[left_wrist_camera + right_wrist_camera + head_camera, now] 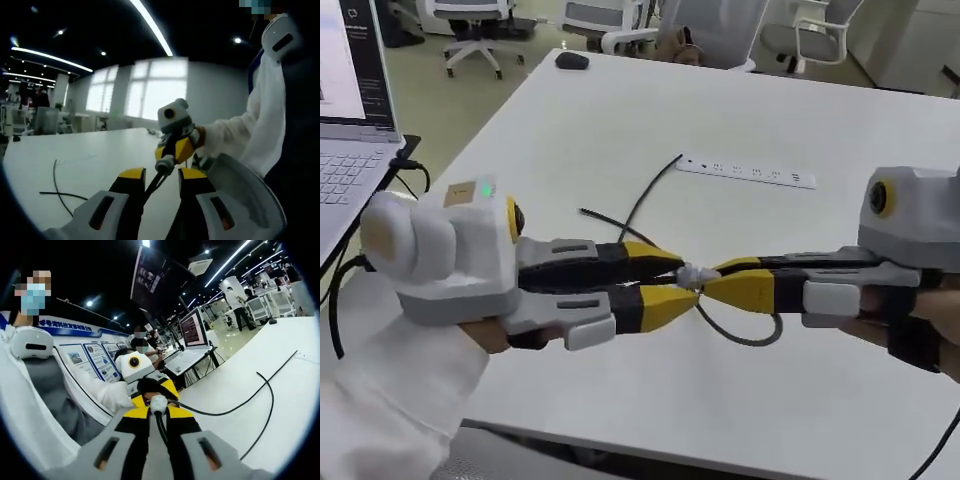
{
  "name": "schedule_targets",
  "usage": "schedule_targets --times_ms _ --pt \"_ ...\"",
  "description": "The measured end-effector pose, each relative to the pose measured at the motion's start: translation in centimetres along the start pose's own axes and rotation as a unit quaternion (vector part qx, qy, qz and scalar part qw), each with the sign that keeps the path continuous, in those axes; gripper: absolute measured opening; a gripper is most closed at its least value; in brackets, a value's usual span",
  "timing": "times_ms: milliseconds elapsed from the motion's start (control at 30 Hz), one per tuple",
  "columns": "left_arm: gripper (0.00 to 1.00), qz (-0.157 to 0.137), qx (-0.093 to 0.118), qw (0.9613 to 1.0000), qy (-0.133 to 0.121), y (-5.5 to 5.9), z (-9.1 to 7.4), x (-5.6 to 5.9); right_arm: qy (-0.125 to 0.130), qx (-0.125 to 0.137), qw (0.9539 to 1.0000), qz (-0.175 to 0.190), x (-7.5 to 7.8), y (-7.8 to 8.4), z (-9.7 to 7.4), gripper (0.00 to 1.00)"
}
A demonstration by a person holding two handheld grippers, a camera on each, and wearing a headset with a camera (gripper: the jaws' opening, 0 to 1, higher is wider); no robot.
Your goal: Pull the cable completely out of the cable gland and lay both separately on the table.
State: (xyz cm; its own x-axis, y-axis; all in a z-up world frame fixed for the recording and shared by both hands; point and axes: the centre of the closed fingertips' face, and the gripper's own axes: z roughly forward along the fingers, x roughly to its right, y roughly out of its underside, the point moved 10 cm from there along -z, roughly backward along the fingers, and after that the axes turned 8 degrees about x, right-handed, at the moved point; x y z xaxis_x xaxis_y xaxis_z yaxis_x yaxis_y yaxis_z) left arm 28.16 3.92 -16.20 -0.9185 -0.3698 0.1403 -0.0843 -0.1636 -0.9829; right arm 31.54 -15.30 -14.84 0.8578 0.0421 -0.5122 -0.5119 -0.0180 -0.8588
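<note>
Your right gripper (pixel 718 281) comes in from the right with its yellow jaws clenched on the small pale cable gland (pixel 692 273), which it holds up in the air above the near middle of the white tabletop (pixel 620 110). Your left gripper (pixel 678 280) reaches in from the left and meets it tip to tip. Its jaws stand apart, released, and in the left gripper view the black cable (pixel 642 198) runs up through the gap between them to the gland just beyond their tips. The cable is still threaded through the gland. One stretch leaves it and trails away over the tabletop toward the far side, and another hangs in a loose loop under the right gripper. In the right gripper view a length of cable also runs back between that gripper's own jaws. A white power strip (pixel 745 172) lies farther off on the tabletop, well apart from the grippers. A dark mouse (pixel 571 60) sits near the far edge. An open laptop (pixel 345 110) stands at the far left.
</note>
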Motion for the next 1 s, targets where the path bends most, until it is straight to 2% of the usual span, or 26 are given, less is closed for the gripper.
schedule_targets --times_ms 33,67,100,167,233,333,400,467,533,600,633,667,700,833,933,1000 --pt "0.23 0.002 0.008 1.0 0.005 -0.1 0.0 0.1 -0.005 -0.001 1.0 0.0 0.0 0.0 0.0 0.1" --pt "0.2 -0.01 0.016 0.9998 0.007 -0.3 -0.1 0.0 -0.011 -0.002 0.9999 -0.001 -0.1 0.0 -0.1 0.1" --pt "0.21 -0.023 0.017 0.9995 0.014 -0.3 -0.1 0.1 -0.018 0.001 0.9998 -0.001 -0.1 -0.1 -0.1 0.1" --pt "0.2 -0.026 0.016 0.9994 0.016 -0.3 0.0 0.1 -0.025 -0.001 0.9997 -0.006 -0.1 -0.1 -0.1 0.1" --pt "0.2 -0.041 0.015 0.9987 0.027 -0.2 0.0 0.4 -0.038 -0.011 0.9992 0.012 0.0 -0.1 -0.1 0.11" --pt "0.18 -0.047 0.025 0.998 0.036 -0.3 0.0 0.5 -0.056 -0.01 0.9979 0.031 0.2 -0.3 0.0 0.11" --pt "0.18 -0.072 0.028 0.9959 0.046 -0.4 0.0 0.6 -0.066 -0.016 0.997 0.037 0.2 -0.4 0.1 0.11" --pt "0.18 -0.044 0.033 0.9974 0.046 -0.6 0.0 0.7 -0.07 -0.017 0.9959 0.055 0.2 -0.5 0.2 0.11" --pt "0.17 -0.013 0.043 0.998 0.045 -0.9 0.0 0.8 -0.073 -0.014 0.9926 0.096 0.3 -0.5 0.2 0.11" --pt "0.17 0.027 0.041 0.9979 0.042 -1.2 0.0 0.9 -0.071 -0.012 0.9926 0.097 0.6 -0.5 0.2 0.12" --pt "0.16 0.029 0.04 0.998 0.041 -1.2 0.0 0.9 -0.07 -0.012 0.9918 0.107 0.6 -0.5 0.2 0.12" --pt "0.16 0.019 0.043 0.9981 0.04 -1.3 0.0 0.9 -0.071 -0.01 0.9888 0.131 0.6 -0.5 0.3 0.12" --pt "0.16 0.02 0.044 0.9981 0.038 -1.3 0.0 0.9 -0.07 -0.002 0.9895 0.126 0.8 -0.6 0.3 0.12" --pt "0.16 0.064 0.04 0.9968 0.027 -1.6 0.0 0.8 -0.064 -0.002 0.988 0.14 1.3 -0.8 0.3 0.12" --pt "0.16 0.1 0.029 0.9943 0.023 -1.5 0.1 0.9 -0.056 -0.006 0.9863 0.155 1.4 -0.7 0.1 0.12" --pt "0.16 0.109 0.026 0.9935 0.02 -1.5 0.1 0.9 -0.05 -0.008 0.986 0.159 1.3 -0.7 0.1 0.12"
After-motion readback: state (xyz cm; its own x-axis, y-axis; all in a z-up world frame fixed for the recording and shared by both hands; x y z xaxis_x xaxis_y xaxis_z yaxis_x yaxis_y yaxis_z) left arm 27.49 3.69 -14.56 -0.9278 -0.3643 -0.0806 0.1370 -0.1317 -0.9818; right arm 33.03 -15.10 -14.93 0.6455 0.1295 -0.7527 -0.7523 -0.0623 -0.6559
